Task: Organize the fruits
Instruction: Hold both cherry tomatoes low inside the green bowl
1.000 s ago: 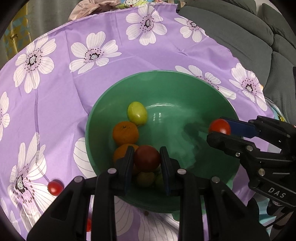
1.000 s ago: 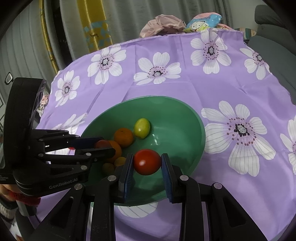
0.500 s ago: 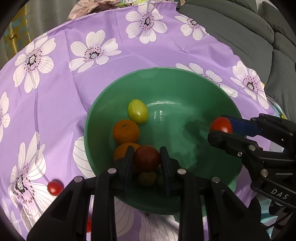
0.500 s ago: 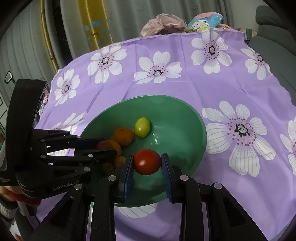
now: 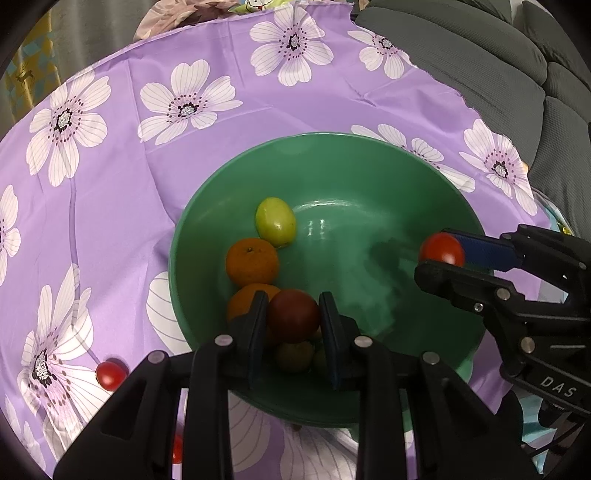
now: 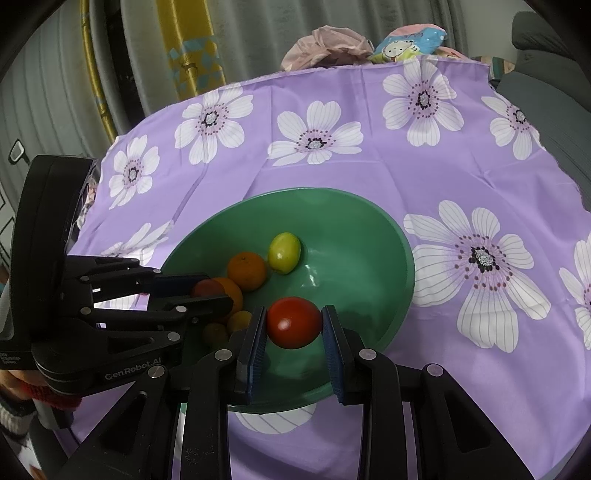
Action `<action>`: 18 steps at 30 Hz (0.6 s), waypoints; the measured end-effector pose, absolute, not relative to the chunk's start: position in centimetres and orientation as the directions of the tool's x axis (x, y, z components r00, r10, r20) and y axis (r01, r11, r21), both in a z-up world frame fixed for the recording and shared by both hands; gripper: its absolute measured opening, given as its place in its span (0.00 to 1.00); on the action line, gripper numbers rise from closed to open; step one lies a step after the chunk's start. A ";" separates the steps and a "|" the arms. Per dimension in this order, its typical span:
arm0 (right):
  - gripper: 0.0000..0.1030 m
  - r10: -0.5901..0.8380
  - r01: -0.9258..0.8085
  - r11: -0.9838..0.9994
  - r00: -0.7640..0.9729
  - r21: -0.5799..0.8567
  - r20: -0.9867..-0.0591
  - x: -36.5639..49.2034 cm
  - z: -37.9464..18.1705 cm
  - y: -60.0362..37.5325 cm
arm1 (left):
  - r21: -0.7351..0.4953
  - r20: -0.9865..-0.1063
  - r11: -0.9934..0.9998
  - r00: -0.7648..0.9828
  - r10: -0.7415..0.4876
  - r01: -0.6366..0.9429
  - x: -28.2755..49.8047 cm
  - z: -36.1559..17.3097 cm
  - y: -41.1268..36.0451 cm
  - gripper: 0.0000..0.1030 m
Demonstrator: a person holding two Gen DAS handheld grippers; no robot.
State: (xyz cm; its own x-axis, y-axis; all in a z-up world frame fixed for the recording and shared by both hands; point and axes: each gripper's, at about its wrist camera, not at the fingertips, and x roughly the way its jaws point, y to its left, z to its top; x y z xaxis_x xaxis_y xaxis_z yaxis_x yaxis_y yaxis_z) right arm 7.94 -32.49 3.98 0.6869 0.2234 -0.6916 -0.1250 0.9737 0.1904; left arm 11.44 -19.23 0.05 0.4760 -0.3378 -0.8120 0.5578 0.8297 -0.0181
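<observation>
While each gripper clamps one tomato, both hang over the green bowl [image 5: 369, 166]: the left gripper [image 5: 293, 317] is closed on a dark red tomato [image 5: 293, 314] above the bowl's near left side, and the right gripper [image 6: 293, 325] pinches a brighter red tomato [image 6: 293, 323] above its near right side. Seen from the left wrist, that right gripper [image 5: 439, 256] reaches in over the bowl's right rim with its tomato [image 5: 441, 249] between the fingers.

Inside the bowl lie two oranges [image 5: 252, 261] [image 5: 243, 299], touching each other, and one yellow-green oval fruit [image 5: 276, 220] just beyond them, touching the farther orange. Two small yellowish fruits [image 6: 239, 320] [image 6: 215, 334] sit nearest the bowl's near wall, partly hidden by the left gripper.

Outside the bowl, one small red tomato [image 5: 108, 374] rests on the cloth to its left, well apart from the rim; another red bit [image 5: 177, 448] shows beside the left gripper's frame, too hidden to name.

Beneath the bowl, the counter is covered by a purple cloth with white flowers [image 6: 369, 173]. Beyond the bowl are crumpled fabrics [image 6: 332, 44], a grey curtain [image 6: 251, 33] and a yellow hoop [image 6: 94, 74]; right of the bowl stands a grey sofa [image 5: 517, 92].
</observation>
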 end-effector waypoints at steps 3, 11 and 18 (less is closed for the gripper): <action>0.31 0.222 -0.125 0.974 0.686 0.188 -0.693 7.9 4.0 -32.6 | -0.015 -0.814 0.828 0.474 -0.335 0.560 11.5 0.0 -19.2 0.27; 0.31 0.222 -0.124 0.974 0.686 0.189 -0.693 7.9 4.0 -32.4 | -0.015 -0.817 0.826 0.470 -0.335 0.563 11.7 0.0 -19.3 0.27; 0.31 0.222 -0.124 0.974 0.686 0.189 -0.693 7.9 4.0 -32.5 | -0.013 -0.819 0.825 0.468 -0.334 0.565 11.7 -0.1 -19.4 0.27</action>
